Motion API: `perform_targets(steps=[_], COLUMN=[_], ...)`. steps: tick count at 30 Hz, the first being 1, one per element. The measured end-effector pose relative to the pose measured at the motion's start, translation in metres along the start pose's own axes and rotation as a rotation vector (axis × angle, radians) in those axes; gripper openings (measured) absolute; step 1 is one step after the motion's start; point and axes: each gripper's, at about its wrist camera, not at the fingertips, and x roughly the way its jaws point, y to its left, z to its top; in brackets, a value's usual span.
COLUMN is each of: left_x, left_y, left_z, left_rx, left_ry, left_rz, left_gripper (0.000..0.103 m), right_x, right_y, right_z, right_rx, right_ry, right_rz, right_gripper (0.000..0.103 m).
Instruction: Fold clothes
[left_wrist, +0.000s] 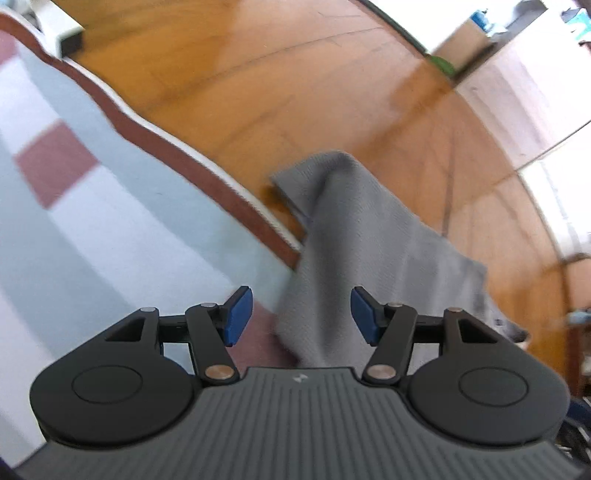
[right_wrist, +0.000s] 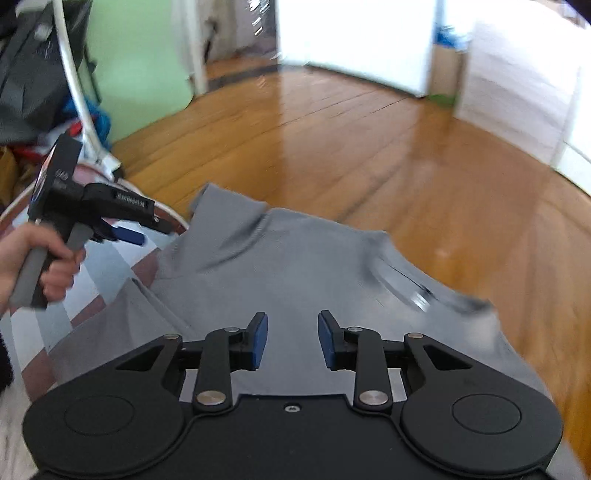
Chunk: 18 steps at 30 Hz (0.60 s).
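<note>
2 hand-held grippers, left (left_wrist: 301, 314) and right (right_wrist: 292, 339), both open and empty, above 1 grey garment (right_wrist: 295, 266).

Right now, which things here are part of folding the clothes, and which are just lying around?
For the job: grey garment, patterned bedcover under it, left gripper, right gripper.

Lying about: cardboard box, pile of bags and clothes, white stand.

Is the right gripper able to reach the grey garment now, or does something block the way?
Probably yes. The right gripper is open and empty, the grey garment lies directly ahead of its fingers, and nothing stands between them.
</note>
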Motion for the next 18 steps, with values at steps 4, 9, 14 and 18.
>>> perform_targets(steps=[4, 9, 14, 18], left_x=[0.008, 0.025, 0.037, 0.038], left_y=[-0.003, -0.015, -0.027, -0.032], left_z=[0.002, 0.008, 0.013, 0.009], left_rx=[0.015, 0.068, 0.155, 0.185], left_ry=[-0.015, -0.049, -0.075, -0.062], left_rz=[-0.041, 0.041, 0.017, -0.032], left_gripper=[0.059, 0.067, 0.067, 0.005], right_x=[0.061, 0.121, 0.160, 0.171], right_y=[-0.013, -0.001, -0.003, -0.005], right_z=[0.049, 0.079, 0.070, 0.059], right_rx=[-0.003, -0.182, -0.238, -0.215], right_ry=[0.143, 0.158, 0.081, 0.055], right_rz=[0.078, 0.065, 0.074, 0.118], right_gripper=[0.039, 0.042, 0.042, 0.042])
